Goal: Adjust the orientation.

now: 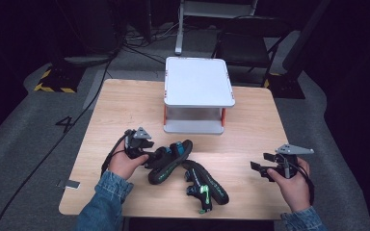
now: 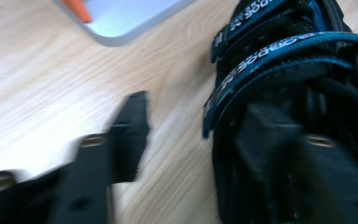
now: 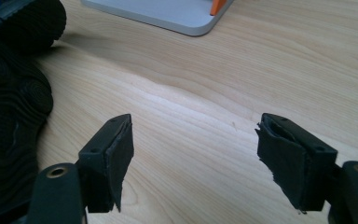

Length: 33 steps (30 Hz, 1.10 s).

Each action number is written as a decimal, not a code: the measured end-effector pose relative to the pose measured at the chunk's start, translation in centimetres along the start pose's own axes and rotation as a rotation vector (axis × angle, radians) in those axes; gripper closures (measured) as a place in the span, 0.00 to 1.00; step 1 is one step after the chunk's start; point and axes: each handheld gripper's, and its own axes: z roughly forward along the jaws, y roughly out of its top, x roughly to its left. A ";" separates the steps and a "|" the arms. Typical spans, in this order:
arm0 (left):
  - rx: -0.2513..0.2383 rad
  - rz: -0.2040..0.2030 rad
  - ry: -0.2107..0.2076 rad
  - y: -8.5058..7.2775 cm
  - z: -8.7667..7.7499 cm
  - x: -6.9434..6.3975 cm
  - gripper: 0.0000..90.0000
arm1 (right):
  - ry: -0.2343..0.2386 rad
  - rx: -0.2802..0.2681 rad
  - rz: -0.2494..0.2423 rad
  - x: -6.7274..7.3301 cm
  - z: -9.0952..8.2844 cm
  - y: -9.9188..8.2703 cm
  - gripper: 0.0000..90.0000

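Left gripper [image 1: 147, 155] jaws spread, one jaw against the black blue-strapped sandal [image 1: 168, 161] mid-table, long axis toward the white two-tier stand [image 1: 198, 82]; right gripper [image 1: 262, 163] open, empty, well apart

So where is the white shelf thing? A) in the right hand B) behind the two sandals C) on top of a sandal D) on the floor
B: the white shelf stands on the table at its far side, beyond both sandals.
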 end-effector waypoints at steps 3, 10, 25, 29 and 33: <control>0.013 0.006 -0.036 0.4 0.1 0.0 0.85 | -0.012 -0.002 0.013 -0.3 -0.5 -0.4 0.31; 0.003 0.002 -0.002 0.8 0.0 -0.5 0.89 | -0.020 -0.007 0.017 -0.5 -0.8 -0.6 0.31; 0.010 -0.063 0.053 -0.1 -1.3 -4.2 0.77 | 0.045 0.014 -0.043 1.0 1.7 1.3 0.31; 0.019 -0.039 0.077 -0.2 -1.0 -4.8 0.76 | 0.056 0.022 -0.052 1.4 2.1 1.5 0.31; 0.029 -0.050 0.061 0.0 -1.3 -4.9 0.79 | 0.055 0.020 -0.051 1.4 2.1 1.5 0.31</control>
